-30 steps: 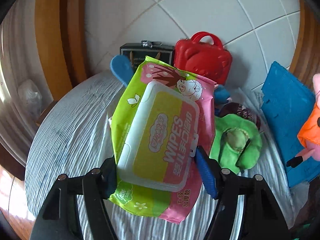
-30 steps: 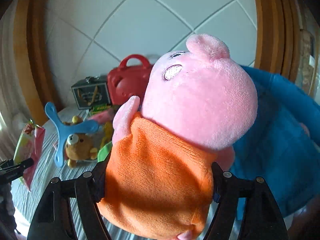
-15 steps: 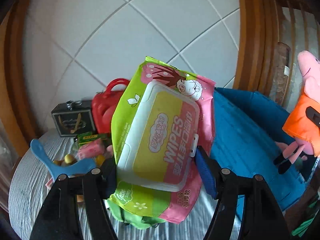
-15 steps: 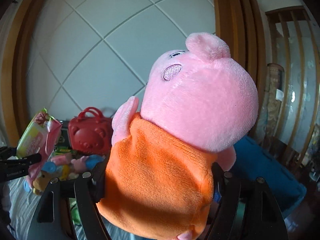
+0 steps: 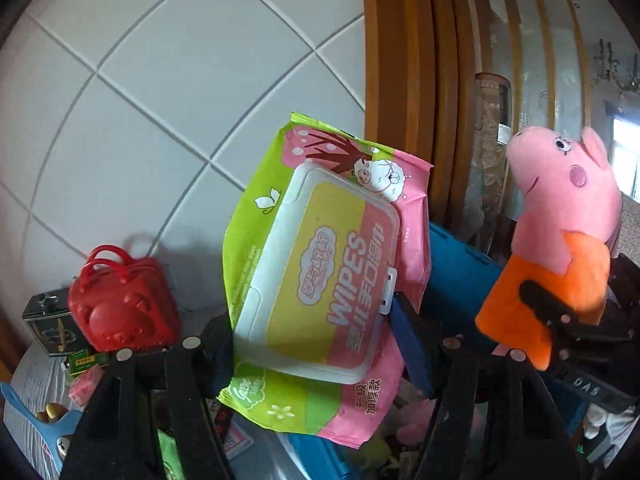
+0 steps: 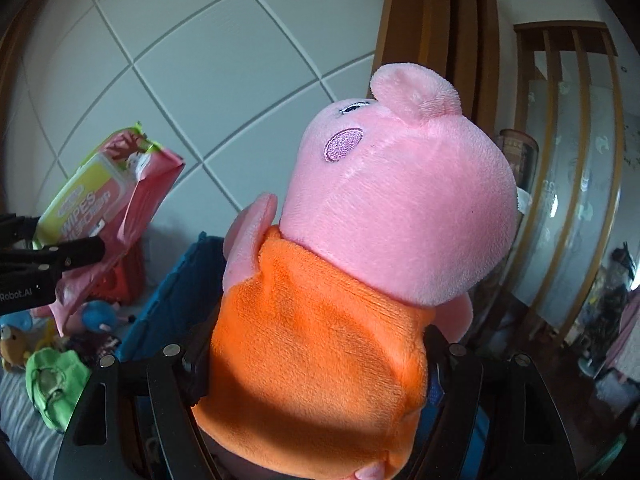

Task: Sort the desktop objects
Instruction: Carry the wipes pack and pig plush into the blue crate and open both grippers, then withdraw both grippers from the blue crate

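Observation:
My left gripper (image 5: pixel 312 340) is shut on a green and pink pack of wipes (image 5: pixel 320 280) with a white lid, held up in the air above the table. The pack also shows at the left of the right wrist view (image 6: pixel 108 200). My right gripper (image 6: pixel 316 372) is shut on a pink pig plush in an orange dress (image 6: pixel 360 260), also held up. The plush shows at the right of the left wrist view (image 5: pixel 560 248), with the blue bin (image 5: pixel 456 280) between and below the two held things.
A red toy case (image 5: pixel 120 300), a dark tin box (image 5: pixel 48 324) and small toys lie on the striped table (image 5: pixel 28 388) at the left. A green plush (image 6: pixel 52 380) and a bear toy (image 6: pixel 12 344) lie below. The white tiled wall and a wooden frame (image 5: pixel 400 80) stand behind.
Both grippers have swung right and upward with their loads. The table's toys have slid to the lower left, and the blue bin and wooden frame have come toward the middle.

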A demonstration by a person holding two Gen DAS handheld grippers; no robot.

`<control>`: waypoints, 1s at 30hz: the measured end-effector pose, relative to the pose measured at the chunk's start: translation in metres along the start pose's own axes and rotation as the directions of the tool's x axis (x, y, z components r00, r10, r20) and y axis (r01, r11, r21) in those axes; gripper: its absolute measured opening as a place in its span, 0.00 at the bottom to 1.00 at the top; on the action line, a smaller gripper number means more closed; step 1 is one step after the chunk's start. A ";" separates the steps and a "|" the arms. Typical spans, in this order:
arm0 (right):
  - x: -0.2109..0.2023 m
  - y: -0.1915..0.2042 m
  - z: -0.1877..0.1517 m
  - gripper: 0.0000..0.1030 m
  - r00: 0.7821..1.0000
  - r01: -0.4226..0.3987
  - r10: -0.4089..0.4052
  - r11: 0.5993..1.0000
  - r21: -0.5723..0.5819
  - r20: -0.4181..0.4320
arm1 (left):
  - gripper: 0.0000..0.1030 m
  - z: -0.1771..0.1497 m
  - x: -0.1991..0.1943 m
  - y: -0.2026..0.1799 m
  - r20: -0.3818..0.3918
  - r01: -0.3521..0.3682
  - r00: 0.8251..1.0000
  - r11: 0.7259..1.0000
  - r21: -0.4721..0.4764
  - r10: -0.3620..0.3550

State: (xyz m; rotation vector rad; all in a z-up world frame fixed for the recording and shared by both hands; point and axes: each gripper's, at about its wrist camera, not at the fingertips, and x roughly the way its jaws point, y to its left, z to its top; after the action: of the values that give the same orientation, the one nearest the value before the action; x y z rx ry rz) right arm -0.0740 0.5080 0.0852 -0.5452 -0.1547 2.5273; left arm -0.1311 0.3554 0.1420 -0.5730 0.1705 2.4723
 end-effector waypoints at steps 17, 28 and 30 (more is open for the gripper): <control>0.071 -0.014 0.006 0.77 0.998 -0.025 0.019 0.995 -0.096 -0.063 | 0.78 -0.006 0.093 -0.048 -0.131 -0.054 0.990 0.999 0.001 0.053; 0.079 -0.021 0.015 1.00 0.998 -0.048 0.040 0.989 -0.138 -0.057 | 0.78 -0.012 0.096 -0.035 -0.167 -0.072 0.984 0.997 -0.014 0.069; 0.067 -0.026 0.017 1.00 0.998 -0.045 0.039 0.992 -0.117 -0.048 | 0.78 -0.015 0.089 -0.035 -0.164 -0.058 0.985 0.998 -0.011 0.055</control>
State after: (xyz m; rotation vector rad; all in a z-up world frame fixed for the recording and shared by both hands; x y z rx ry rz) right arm -0.1197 0.5661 0.0834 -0.6591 -0.2798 2.5558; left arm -0.1715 0.4265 0.0900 -0.7891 0.2354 2.4820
